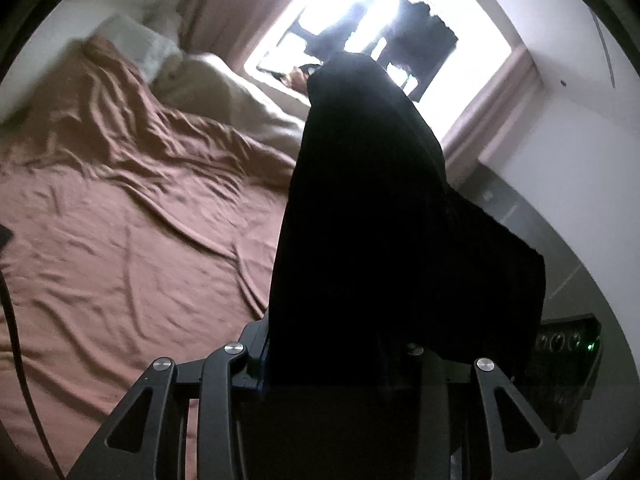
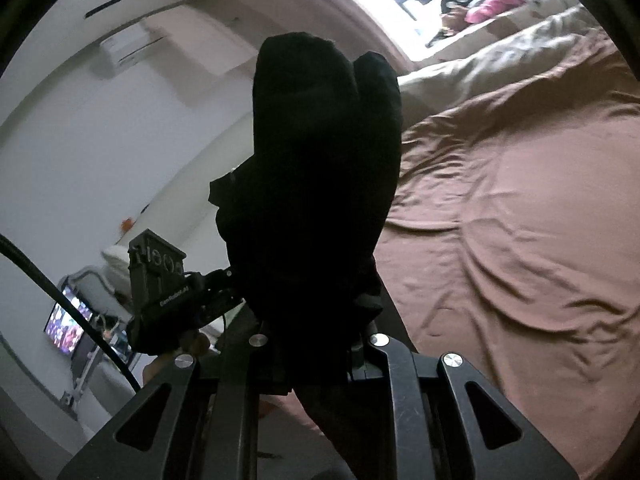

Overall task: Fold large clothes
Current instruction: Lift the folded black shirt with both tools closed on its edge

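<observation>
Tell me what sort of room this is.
Most likely a bedroom: a wide bed with a rumpled brown sheet, a beige duvet bunched near the curtained window, and a wall air conditioner.

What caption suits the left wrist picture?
Left gripper lifts a black garment above the brown-sheeted bed, backlit by a bright window.

Bed [image 1: 120, 240] with wrinkled brown sheet, beige duvet [image 1: 224, 88].
</observation>
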{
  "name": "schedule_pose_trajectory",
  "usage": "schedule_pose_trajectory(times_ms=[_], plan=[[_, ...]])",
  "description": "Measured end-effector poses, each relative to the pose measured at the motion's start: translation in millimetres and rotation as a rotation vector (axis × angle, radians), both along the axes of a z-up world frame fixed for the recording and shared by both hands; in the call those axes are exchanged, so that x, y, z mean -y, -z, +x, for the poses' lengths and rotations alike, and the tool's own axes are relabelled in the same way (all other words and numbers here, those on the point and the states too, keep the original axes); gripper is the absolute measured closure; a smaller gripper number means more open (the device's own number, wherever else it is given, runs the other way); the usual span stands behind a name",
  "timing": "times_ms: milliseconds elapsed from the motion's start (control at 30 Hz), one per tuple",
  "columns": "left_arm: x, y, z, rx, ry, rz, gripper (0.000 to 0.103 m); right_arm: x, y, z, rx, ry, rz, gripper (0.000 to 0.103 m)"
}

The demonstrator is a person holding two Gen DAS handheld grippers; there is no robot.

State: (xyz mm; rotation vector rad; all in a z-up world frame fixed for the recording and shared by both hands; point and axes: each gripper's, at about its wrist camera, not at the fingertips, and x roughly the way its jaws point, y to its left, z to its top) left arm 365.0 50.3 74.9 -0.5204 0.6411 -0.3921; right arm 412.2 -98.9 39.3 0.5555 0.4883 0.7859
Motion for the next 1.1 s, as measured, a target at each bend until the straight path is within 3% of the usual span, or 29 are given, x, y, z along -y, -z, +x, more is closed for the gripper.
schedule_pose_trajectory(times_ms=[267,700,1100], plan=[[-102,-30,-47,0.061,-0.155,-0.005,0.063,-94,-35,16,0.071,-0.119,-0.030,0.089],[-262,-54,-92,0.122,-0.290,-0.004,0.063,-247,-49,66,0.108,-0.272,-0.020,0.089],[-401,-70,-121,0.122,-0.444,0.105,0.063,-419,-47,99,0.109,-0.421,0.019,0.089]])
